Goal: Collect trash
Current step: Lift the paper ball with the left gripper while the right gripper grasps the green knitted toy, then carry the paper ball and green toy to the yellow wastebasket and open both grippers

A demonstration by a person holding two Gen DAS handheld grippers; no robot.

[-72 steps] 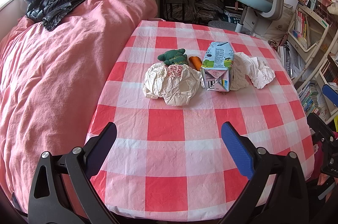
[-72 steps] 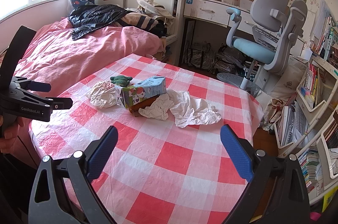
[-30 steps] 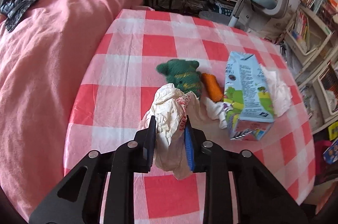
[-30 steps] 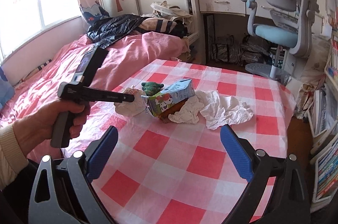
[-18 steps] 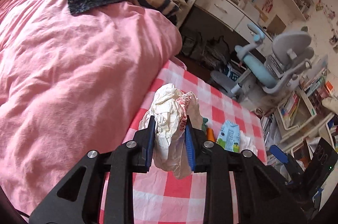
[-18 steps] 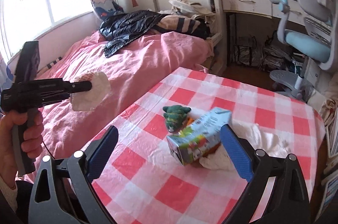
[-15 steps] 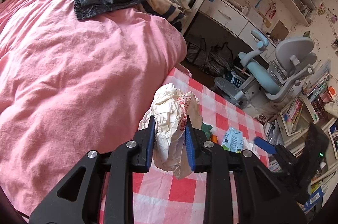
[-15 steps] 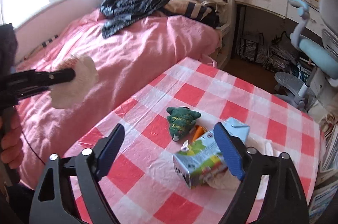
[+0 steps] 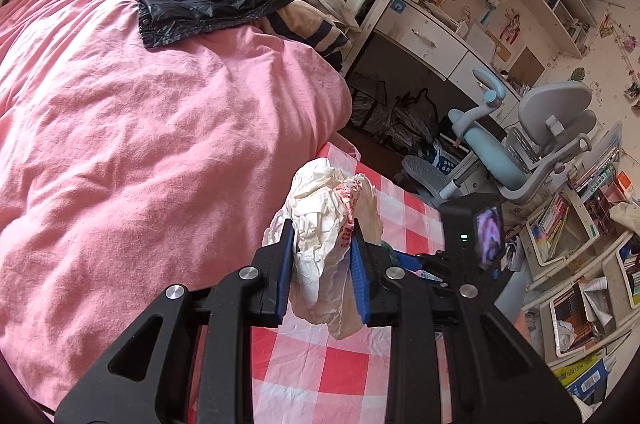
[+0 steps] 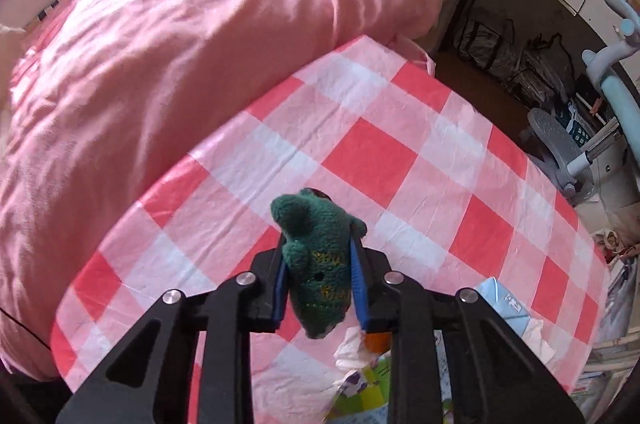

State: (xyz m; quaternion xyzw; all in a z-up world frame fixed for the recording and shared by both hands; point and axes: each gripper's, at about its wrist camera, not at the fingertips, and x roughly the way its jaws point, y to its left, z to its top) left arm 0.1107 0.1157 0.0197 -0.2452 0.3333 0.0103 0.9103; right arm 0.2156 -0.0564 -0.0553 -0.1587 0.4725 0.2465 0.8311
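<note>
Gripped between the blue pads of my left gripper [image 9: 322,274] was the crumpled paper wrapper [image 9: 332,232], bulging above and sagging below the nearly closed fingers, held up clear of the checked tablecloth [image 9: 320,376] with the pink duvet [image 9: 140,144] to the left. Off to the right in that view, lower and close by, sat my right gripper [image 9: 404,259], seen mostly as its black camera block. From the right wrist, my right gripper [image 10: 318,282] was closing on the green knitted toy [image 10: 318,256]: the toy lay between the pads with its long axis running along the fingers, its broad end poking out ahead and its narrow end hanging back toward me. Below and to the right, on the tablecloth [image 10: 368,152], lay the milk carton [image 10: 504,298], white tissue [image 10: 352,346] and something orange [image 10: 376,342]. I judged the right hand nearer that remaining pile, which lay behind its fingertips rather than ahead.
</note>
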